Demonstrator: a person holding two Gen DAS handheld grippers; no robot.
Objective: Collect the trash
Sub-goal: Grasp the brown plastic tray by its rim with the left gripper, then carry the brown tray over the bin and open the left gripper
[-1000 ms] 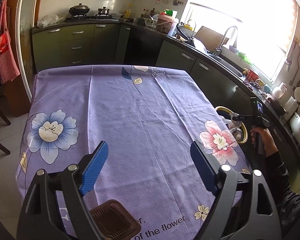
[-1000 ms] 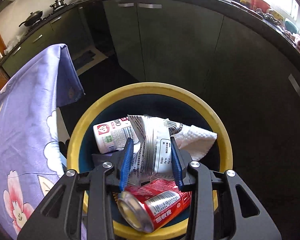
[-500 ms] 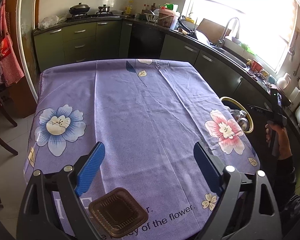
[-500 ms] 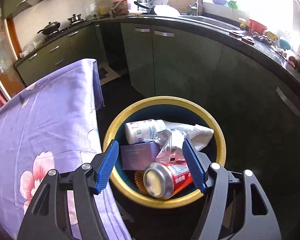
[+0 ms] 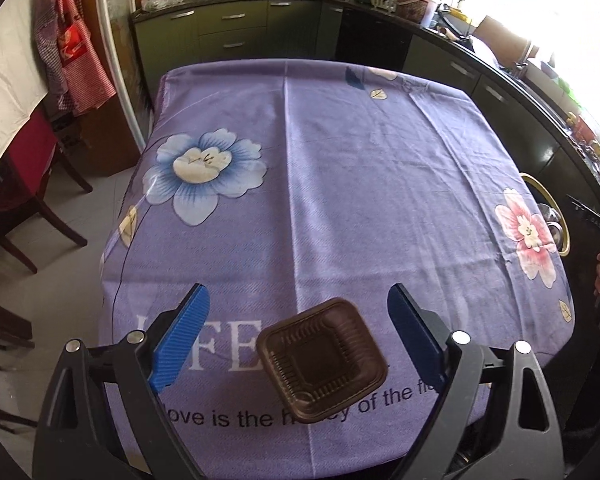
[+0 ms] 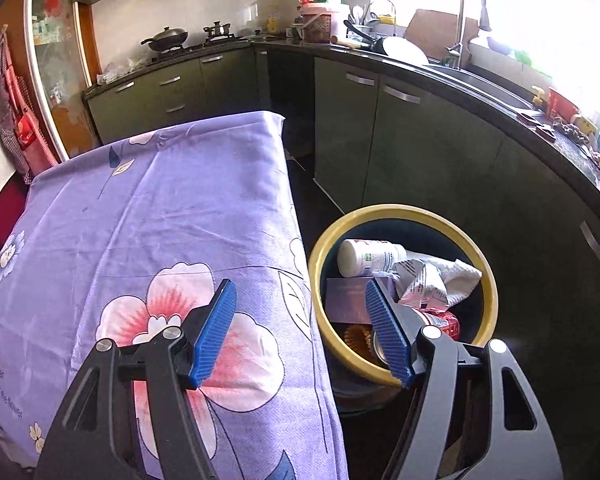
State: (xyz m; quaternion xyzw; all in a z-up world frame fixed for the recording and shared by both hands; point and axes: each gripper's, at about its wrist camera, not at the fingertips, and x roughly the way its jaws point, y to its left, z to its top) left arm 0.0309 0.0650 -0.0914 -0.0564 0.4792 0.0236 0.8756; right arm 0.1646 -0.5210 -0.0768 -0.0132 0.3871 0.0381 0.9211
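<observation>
A: Surface and room?
B: Desk (image 5: 340, 184) under a purple flowered tablecloth; green kitchen cabinets (image 5: 236, 28) behind, sink faucet (image 6: 466, 20) by a bright window.

A: The trash?
B: Brown plastic tray (image 5: 322, 358) lies near the desk's front edge. Yellow-rimmed bin (image 6: 486, 280) stands on the floor just beside the desk, holding a white bottle (image 6: 370, 257), crumpled wrapper (image 6: 422, 284) and red can (image 6: 440, 322).

A: Anything obscured?
B: Can partly behind a claw finger; bin bottom unreadable.

A: Claws?
B: Left claw (image 5: 298, 338) wide open, empty, straddling the tray without touching. Right claw (image 6: 300, 332) wide open, empty, over the desk edge and bin rim.
</observation>
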